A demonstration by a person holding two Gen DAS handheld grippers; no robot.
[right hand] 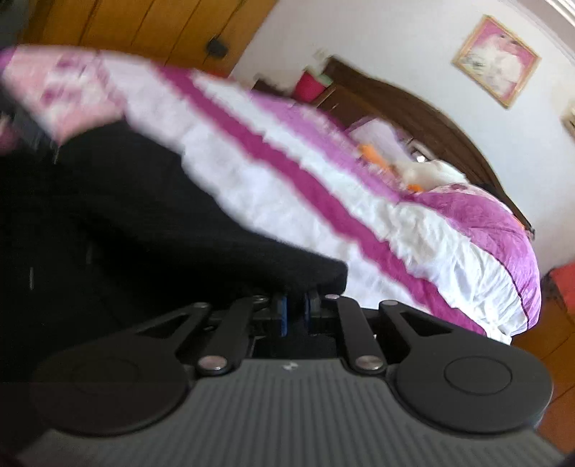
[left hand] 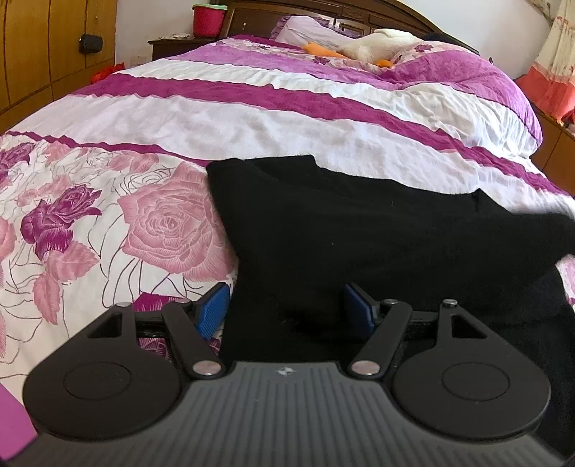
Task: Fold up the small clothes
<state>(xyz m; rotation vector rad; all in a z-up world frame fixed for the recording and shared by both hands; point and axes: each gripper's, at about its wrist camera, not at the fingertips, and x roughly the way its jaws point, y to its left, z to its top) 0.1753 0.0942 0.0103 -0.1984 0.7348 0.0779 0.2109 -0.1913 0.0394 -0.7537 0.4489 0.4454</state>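
Observation:
A black garment (left hand: 341, 230) lies partly folded on the bed's floral and striped quilt (left hand: 179, 118). My left gripper (left hand: 285, 309) is open, its blue pads on either side of the garment's near left edge, just above the cloth. My right gripper (right hand: 295, 311) is shut on an edge of the black garment (right hand: 143, 222) and holds that part lifted above the quilt (right hand: 323, 186). The right wrist view is blurred by motion. At the right edge of the left wrist view, a raised black flap (left hand: 539, 230) looks blurred.
A cream plush toy (left hand: 373, 45) with orange parts lies by the pillow (left hand: 305, 30) at the headboard. A red bucket (left hand: 208, 18) stands on a bedside table at the back left. Wooden wardrobe doors (left hand: 43, 46) stand on the left, a curtain (left hand: 553, 64) on the right.

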